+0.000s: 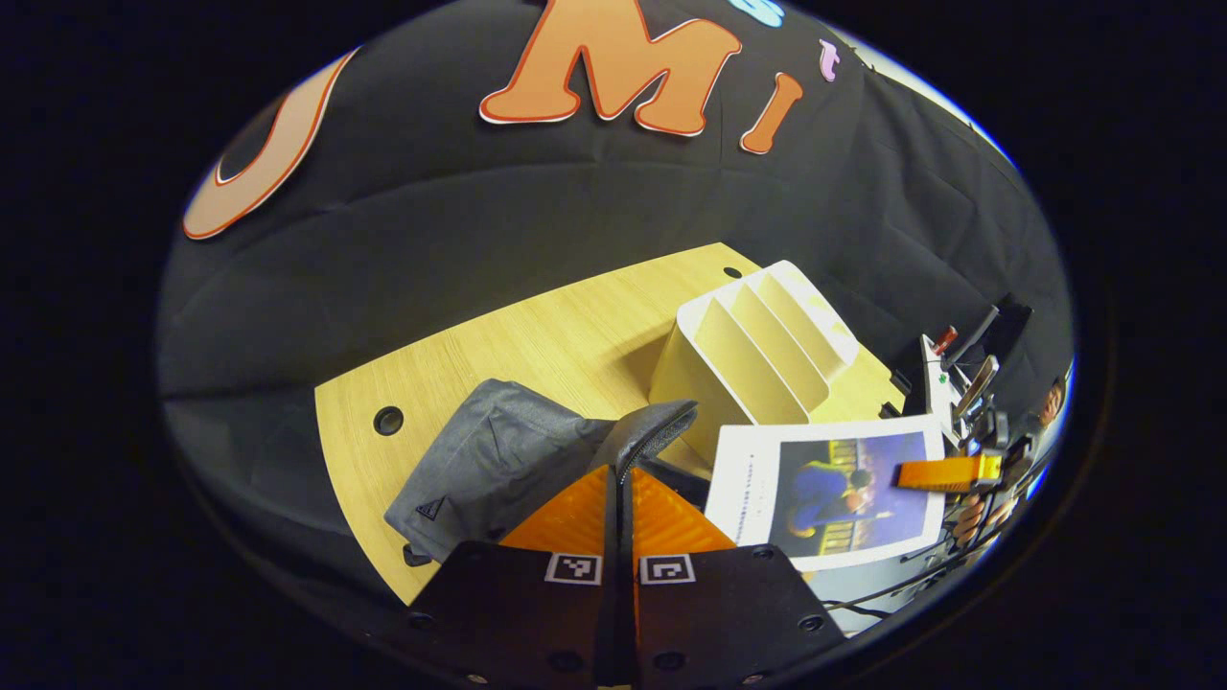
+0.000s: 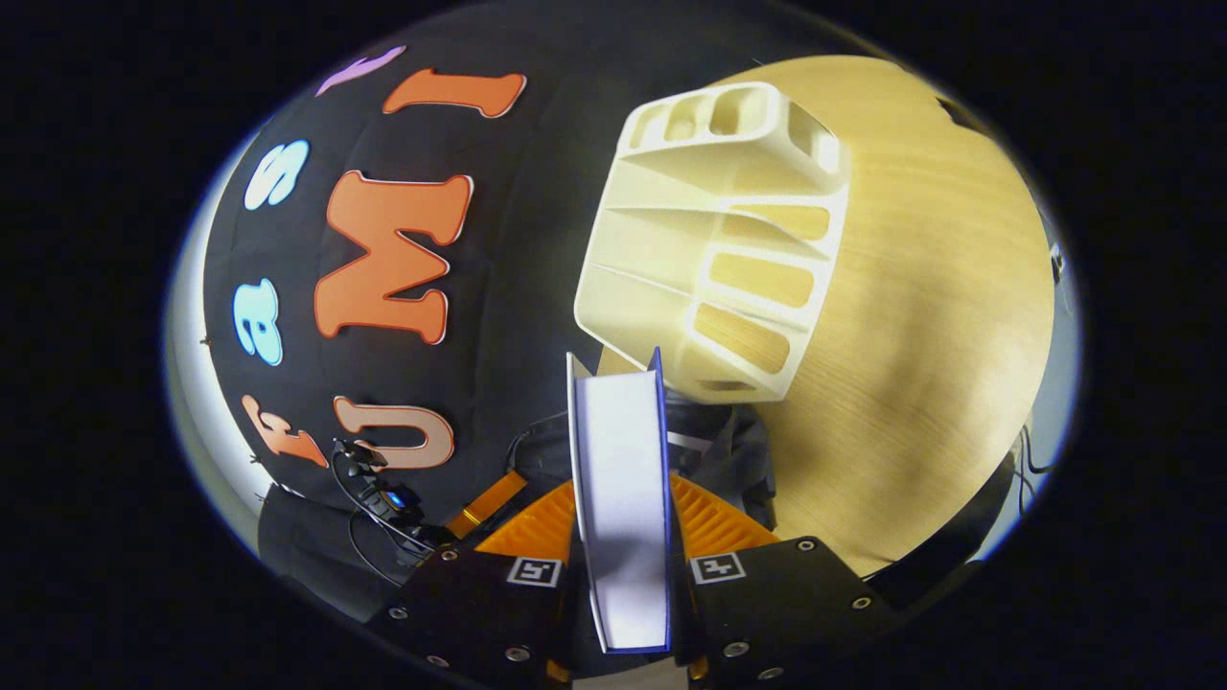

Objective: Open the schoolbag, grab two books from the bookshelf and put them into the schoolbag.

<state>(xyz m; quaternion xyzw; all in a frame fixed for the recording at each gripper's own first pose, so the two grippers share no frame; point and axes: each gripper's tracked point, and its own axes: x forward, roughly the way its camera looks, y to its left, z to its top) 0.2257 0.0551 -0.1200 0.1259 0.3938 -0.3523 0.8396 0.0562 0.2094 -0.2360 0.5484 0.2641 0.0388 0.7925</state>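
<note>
Light wooden table [image 1: 537,326], black cables [image 2: 369,508] perhaps beside wall cloth

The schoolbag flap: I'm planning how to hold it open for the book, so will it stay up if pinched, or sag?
Probably it sags. The grey schoolbag looks like soft fabric, slumped and creased on the table. The left gripper pinches the flap's edge, which curls over, so it likely drops once released. The book in the right gripper looks stiffer.

A grey fabric schoolbag [image 1: 498,460] lies slumped on the wooden table, its mouth edge lifted. Beside it stands a cream slotted bookshelf [image 1: 757,350], apparently empty. A book [image 1: 829,494] with a blue picture cover hangs tilted in the air nearby.
</note>
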